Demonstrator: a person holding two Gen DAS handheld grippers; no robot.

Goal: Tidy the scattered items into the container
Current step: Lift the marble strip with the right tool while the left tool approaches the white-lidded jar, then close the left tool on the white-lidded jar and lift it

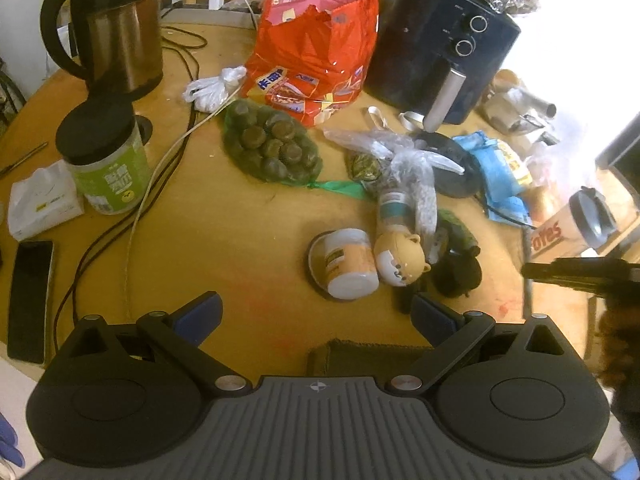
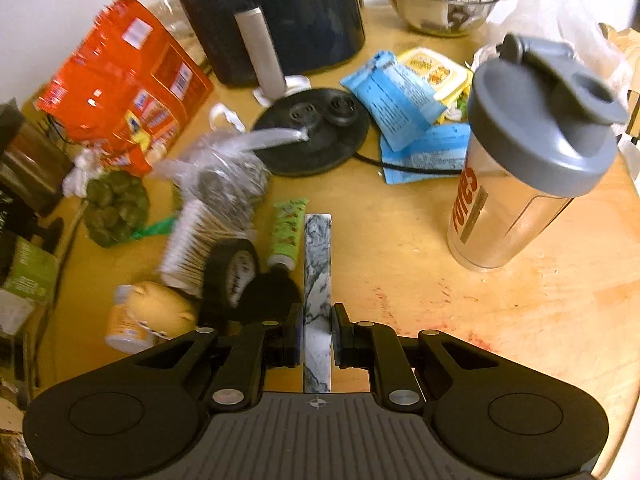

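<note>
My right gripper [image 2: 317,334] is shut on a long marbled grey-white bar [image 2: 317,256], held just above the wooden table [image 2: 520,320]. Beside the bar lie a green tube [image 2: 287,232], black tape rolls [image 2: 234,270], a cotton-swab pack [image 2: 192,240], a bear figure [image 2: 166,308] and an orange-label bottle [image 2: 122,324]. My left gripper [image 1: 316,314] is open and empty above the table, just short of the orange-label bottle [image 1: 350,264] and the bear figure [image 1: 402,260]. A dark green fabric container edge [image 1: 360,354] shows under the left gripper.
A kettle [image 1: 116,28], a green jar [image 1: 108,176], a tissue pack [image 1: 42,200], a phone [image 1: 30,300] and cables lie at left. A red snack bag [image 1: 316,52], a net of round items [image 1: 272,146], an air fryer [image 2: 272,12], a kettle base [image 2: 316,132], blue packets [image 2: 400,100] and a shaker bottle [image 2: 524,160] stand around.
</note>
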